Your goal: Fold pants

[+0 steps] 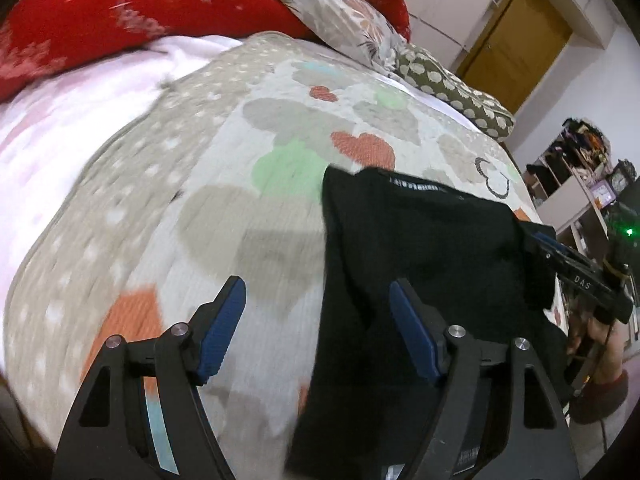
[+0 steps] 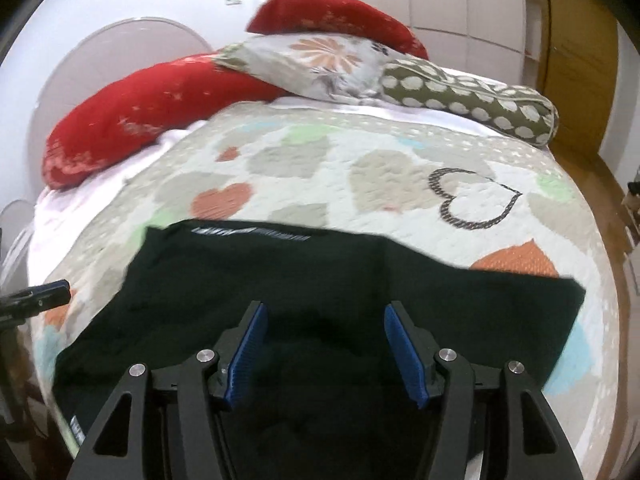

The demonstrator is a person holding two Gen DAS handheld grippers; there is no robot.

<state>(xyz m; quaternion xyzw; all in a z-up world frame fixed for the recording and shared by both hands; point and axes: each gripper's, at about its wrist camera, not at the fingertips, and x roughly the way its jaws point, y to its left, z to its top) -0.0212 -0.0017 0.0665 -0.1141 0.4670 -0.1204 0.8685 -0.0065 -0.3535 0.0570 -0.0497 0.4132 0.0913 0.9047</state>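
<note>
Black pants (image 2: 340,280) lie spread on the heart-patterned quilt (image 2: 360,168), a white logo strip near their far edge. In the left wrist view the pants (image 1: 420,248) lie right of centre. My left gripper (image 1: 318,304) is open, above the pants' left edge, holding nothing. My right gripper (image 2: 324,332) is open over the middle of the pants, holding nothing. The right gripper also shows at the far right of the left wrist view (image 1: 540,236), at the pants' right edge. The left gripper's tip shows at the left edge of the right wrist view (image 2: 48,292).
Red pillows (image 2: 140,116), a floral pillow (image 2: 320,64) and a dotted olive bolster (image 2: 480,100) lie at the head of the bed. A white sheet (image 1: 60,128) shows left. A wooden door (image 1: 516,44) and shelves (image 1: 572,168) stand beyond the bed.
</note>
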